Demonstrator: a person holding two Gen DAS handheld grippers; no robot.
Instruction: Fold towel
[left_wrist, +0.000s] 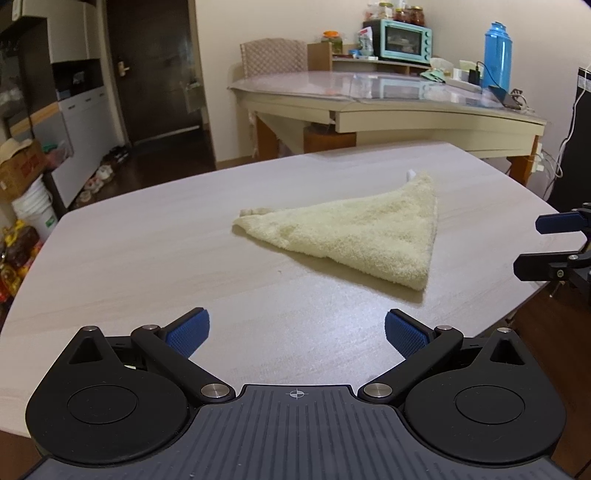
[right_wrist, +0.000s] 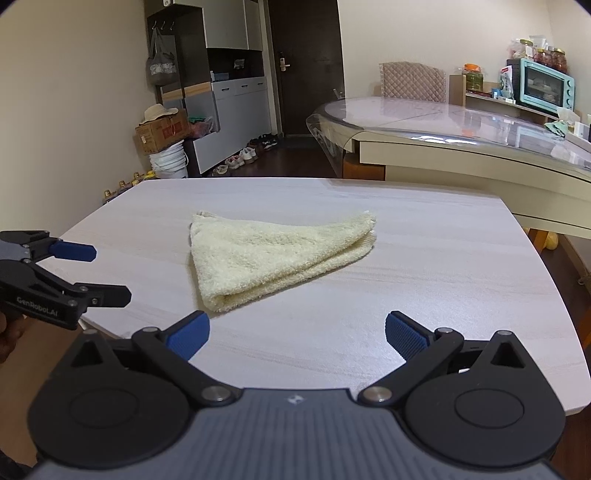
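A pale yellow towel lies folded into a triangle near the middle of the light wood-grain surface, flat and untouched. Seen from the right side, its layers stack at the near corner, with a thick rolled fold along the edge facing the right gripper. A small white tag pokes out at the far tip of the cloth.

Both tools hang over the near edge of the surface, well apart from the towel. The left gripper has its jaws spread wide, the blue pads empty. The right gripper's jaws are likewise spread, holding nothing. Each gripper shows at the edge of the other's view, to either side of the towel.

Behind stands a glass-topped table with a teal toaster oven.
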